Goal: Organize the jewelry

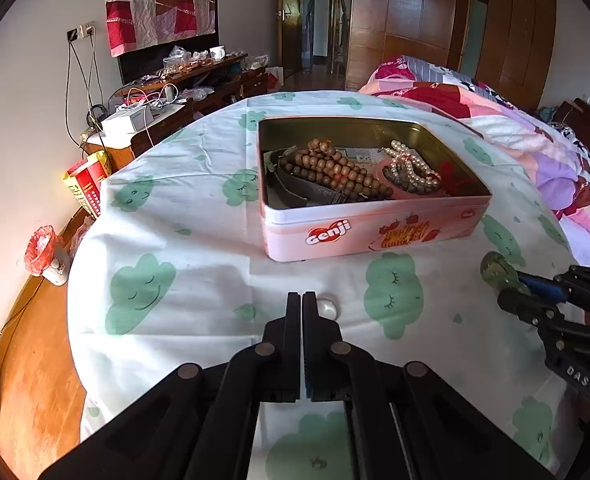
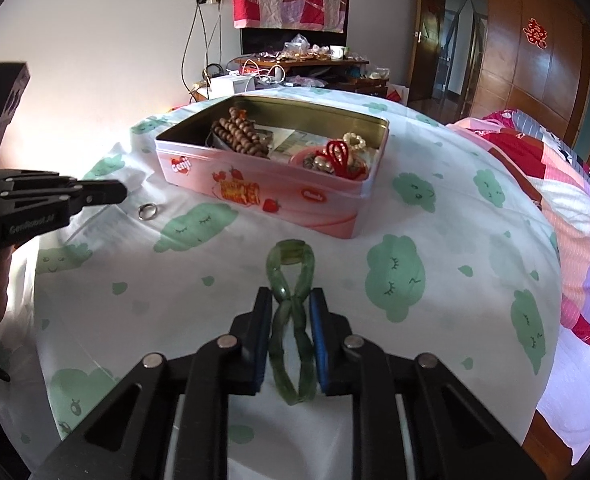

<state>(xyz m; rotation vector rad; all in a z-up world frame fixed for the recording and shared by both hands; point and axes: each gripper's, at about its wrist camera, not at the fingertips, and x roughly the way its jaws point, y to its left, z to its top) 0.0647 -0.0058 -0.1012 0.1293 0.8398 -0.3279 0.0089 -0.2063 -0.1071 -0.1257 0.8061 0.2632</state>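
A round table (image 2: 475, 216), draped in a white cloth (image 1: 199, 240) printed with green cloud faces, is seen filling both wrist views, with a quilted bed (image 1: 515, 120) pushed against its far side and a cluttered wooden TV cabinet (image 1: 199, 92) set along the wall.

Near the table's middle, an open pink "Genji" biscuit tin (image 2: 287, 196) is shown. Inside it, brown wooden prayer beads (image 1: 335, 168) are heaped toward one end, a strand of white pearls (image 1: 409, 164) is coiled in a small pink dish toward the other, and a red cord ornament (image 2: 337, 156) is laid beside the pearls.

In front of the tin, the right gripper (image 2: 292, 300) is pictured clamped on a green jade bracelet (image 2: 291, 280), whose segmented band is pinched into a crossed loop between the blue-padded fingers (image 2: 319, 320), its far end projecting toward the tin. Whether the bracelet is lifted clear of the cloth cannot be told.

The left gripper (image 1: 302, 300) is held low over the cloth with its fingers pressed together on nothing. Just beyond its tips, a small silver ring (image 2: 147, 211) is left lying on the cloth, outside the tin and apart from the gripper.
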